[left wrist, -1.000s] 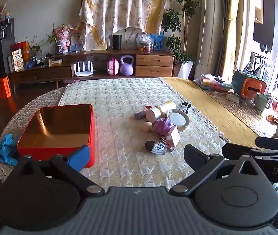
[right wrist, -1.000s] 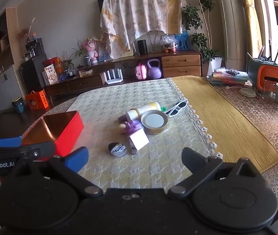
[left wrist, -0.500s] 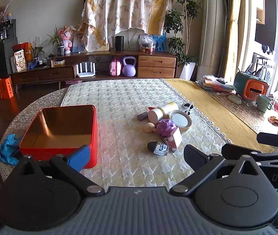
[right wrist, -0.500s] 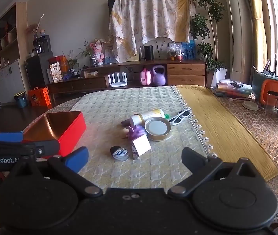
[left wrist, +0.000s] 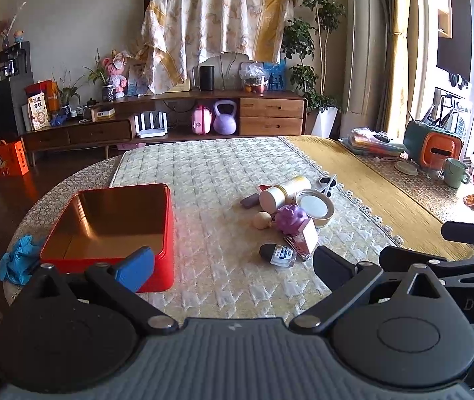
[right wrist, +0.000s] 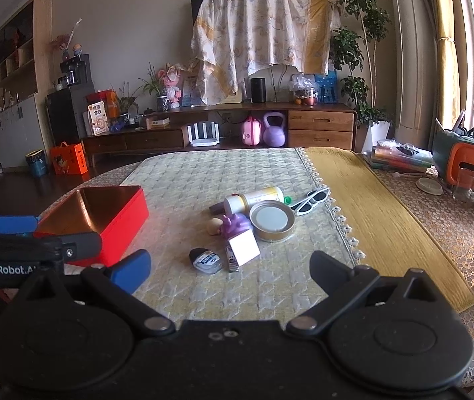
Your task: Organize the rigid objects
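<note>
red tin [left wrist: 110,230] empty, clutter [left wrist: 290,220] beside

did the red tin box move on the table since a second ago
No. The red square metal tin keeps its place beside the crumpled blue glove on the quilted cream table mat; only the camera view shifted slightly.

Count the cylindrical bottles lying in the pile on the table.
1: a white and yellow bottle lies on its side at the back of the pile, behind the round gold tin lid and left of the sunglasses. Others may be hidden.
</note>
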A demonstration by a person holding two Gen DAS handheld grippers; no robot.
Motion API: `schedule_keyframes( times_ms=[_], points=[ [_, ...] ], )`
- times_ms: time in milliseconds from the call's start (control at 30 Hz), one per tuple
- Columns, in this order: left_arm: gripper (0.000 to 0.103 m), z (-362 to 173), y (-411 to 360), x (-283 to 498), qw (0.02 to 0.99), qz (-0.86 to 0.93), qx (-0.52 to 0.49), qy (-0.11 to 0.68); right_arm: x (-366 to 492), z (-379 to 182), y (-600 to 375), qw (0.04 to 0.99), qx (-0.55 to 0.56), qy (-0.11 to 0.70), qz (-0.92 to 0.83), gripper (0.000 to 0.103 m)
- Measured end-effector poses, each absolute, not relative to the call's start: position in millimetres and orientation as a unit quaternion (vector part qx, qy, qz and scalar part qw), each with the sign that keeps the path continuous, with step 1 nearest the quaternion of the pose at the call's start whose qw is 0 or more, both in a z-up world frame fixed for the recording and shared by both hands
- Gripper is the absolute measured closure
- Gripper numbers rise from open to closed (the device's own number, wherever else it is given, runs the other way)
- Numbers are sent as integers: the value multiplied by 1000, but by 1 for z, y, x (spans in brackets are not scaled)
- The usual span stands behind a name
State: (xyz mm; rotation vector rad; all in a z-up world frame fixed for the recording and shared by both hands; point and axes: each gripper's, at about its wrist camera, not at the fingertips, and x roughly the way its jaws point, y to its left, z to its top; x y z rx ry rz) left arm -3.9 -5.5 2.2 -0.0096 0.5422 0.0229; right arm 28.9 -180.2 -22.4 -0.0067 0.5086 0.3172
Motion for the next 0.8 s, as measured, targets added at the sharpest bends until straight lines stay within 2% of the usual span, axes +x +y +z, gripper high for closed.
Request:
schedule_keyframes(
  times_ms=[800],
  points=[
    [1,-18,5,36,954,-19,-29,297,55,-38,-178,950,-3,264,166,1]
  ],
)
